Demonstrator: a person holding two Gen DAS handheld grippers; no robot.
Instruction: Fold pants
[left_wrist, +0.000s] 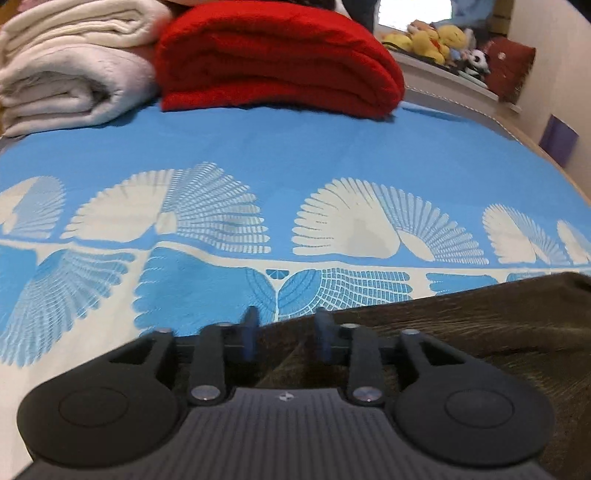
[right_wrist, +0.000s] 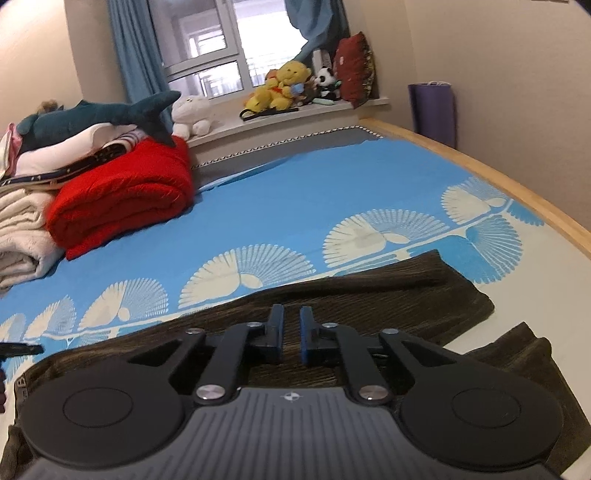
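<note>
Lying flat on the bed, the dark brown pants (right_wrist: 369, 295) spread directly beneath and ahead of the right tool (right_wrist: 291, 332), their two legs running off to its right, one ending near the wooden bed frame (right_wrist: 498, 173). The right tool's jaws stand close together with a narrow gap showing between the blue pads (right_wrist: 303, 334); they sit low over the cloth, but whether they pinch any fabric cannot be told. The left tool (left_wrist: 288, 338) is blurred; its jaws stand partly apart over the near edge of the pants (left_wrist: 461, 332), with cloth seen between and below them, and a grip cannot be made out. The pants lie to the right of this tool, bare bedsheet to its left. Beyond both tools stretches the blue bedsheet (left_wrist: 295, 147) with its white fan pattern. Farther ahead and to the left rest a folded red blanket (left_wrist: 277, 59) and, beside it, cream folded blankets (left_wrist: 70, 70). Farthest off, plush toys (right_wrist: 284, 85) sit on the windowsill (right_wrist: 295, 114).
</note>
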